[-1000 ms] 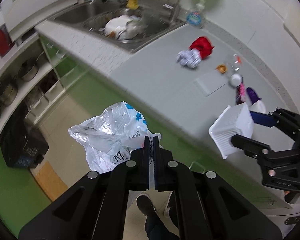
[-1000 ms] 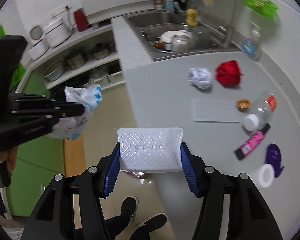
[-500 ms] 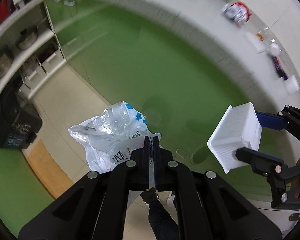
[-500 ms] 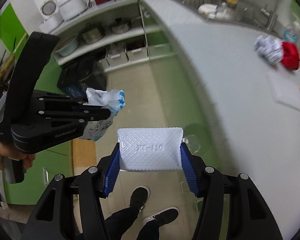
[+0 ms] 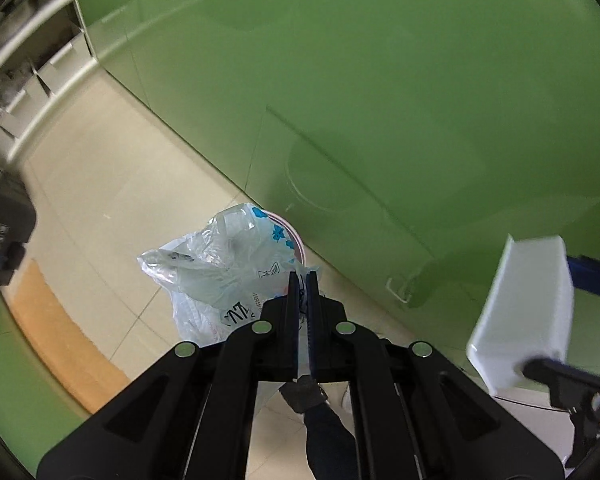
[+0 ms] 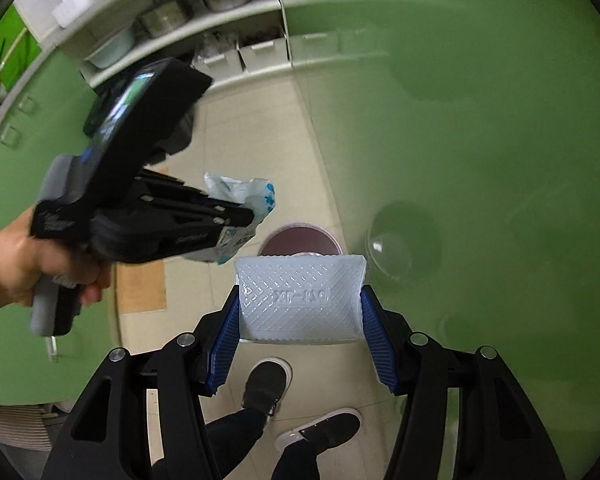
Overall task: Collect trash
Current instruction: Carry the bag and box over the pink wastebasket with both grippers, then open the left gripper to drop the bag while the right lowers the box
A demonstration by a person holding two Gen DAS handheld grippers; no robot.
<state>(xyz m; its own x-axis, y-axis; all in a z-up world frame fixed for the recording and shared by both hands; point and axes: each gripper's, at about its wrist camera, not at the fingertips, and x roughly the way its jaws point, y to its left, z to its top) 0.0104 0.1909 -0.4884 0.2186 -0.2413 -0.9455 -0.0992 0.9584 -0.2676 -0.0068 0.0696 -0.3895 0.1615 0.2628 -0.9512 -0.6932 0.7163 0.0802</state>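
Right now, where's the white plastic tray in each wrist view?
Left wrist: white plastic tray at the right edge, tilted, held by the right gripper.
Right wrist: lower centre, clamped between the blue fingers, ribbed underside facing the camera.
Shared landmark: the crumpled plastic bag in the left gripper, over the round bin on the floor.

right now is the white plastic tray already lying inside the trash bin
No, the white plastic tray is clamped between the right tongs in the air, above the round trash bin on the floor.
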